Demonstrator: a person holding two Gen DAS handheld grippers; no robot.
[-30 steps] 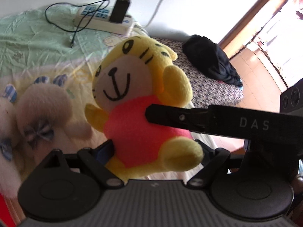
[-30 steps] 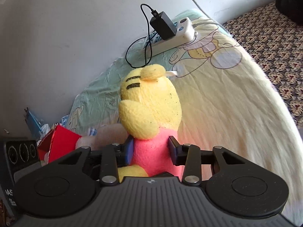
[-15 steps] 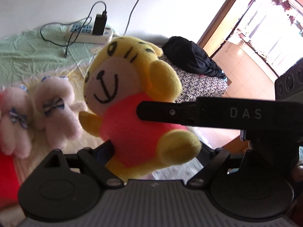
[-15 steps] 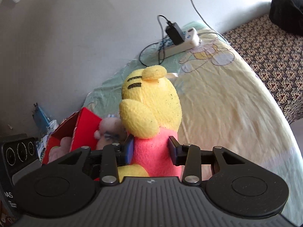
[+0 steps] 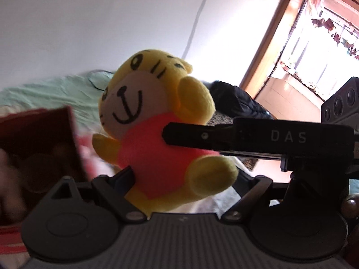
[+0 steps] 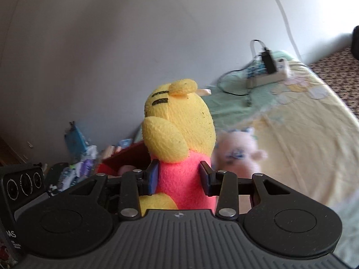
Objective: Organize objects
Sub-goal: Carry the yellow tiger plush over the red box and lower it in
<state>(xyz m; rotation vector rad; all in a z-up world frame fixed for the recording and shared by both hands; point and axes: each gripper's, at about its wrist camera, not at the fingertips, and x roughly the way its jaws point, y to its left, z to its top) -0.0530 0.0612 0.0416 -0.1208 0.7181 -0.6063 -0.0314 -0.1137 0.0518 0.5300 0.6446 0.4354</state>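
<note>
Pink plush fills the gap between the jaws of the right gripper (image 6: 179, 177), which is clamped on the torso of the yellow tiger toy (image 6: 179, 134); the doll stands upright, its long axis running straight up and away from the tool, head above the fingers, and is held off the bed. In the left wrist view the same toy sits right in front of the left gripper (image 5: 186, 179): one blue-padded finger (image 5: 125, 177) shows beside the doll's hip, the other is hidden behind its leg, so I cannot tell whether this tool presses the doll or merely frames it. Crossing that view from the right, the other tool's black finger lies across the pink belly. The red box (image 5: 40, 148) is the likely destination (a judgement from the task), and it lies low and to the left of both tools, just beyond the doll; the right gripper, being the one surely holding, would need to carry left and down. Only the left view shows the toy's face and the box's dark interior, blurred, with something rounded inside; only the right view shows the pink bear (image 6: 237, 154) lying on the yellow sheet (image 6: 303, 145) just right of the fingers, and, far beyond, the power strip (image 6: 267, 78) near the wall.
</note>
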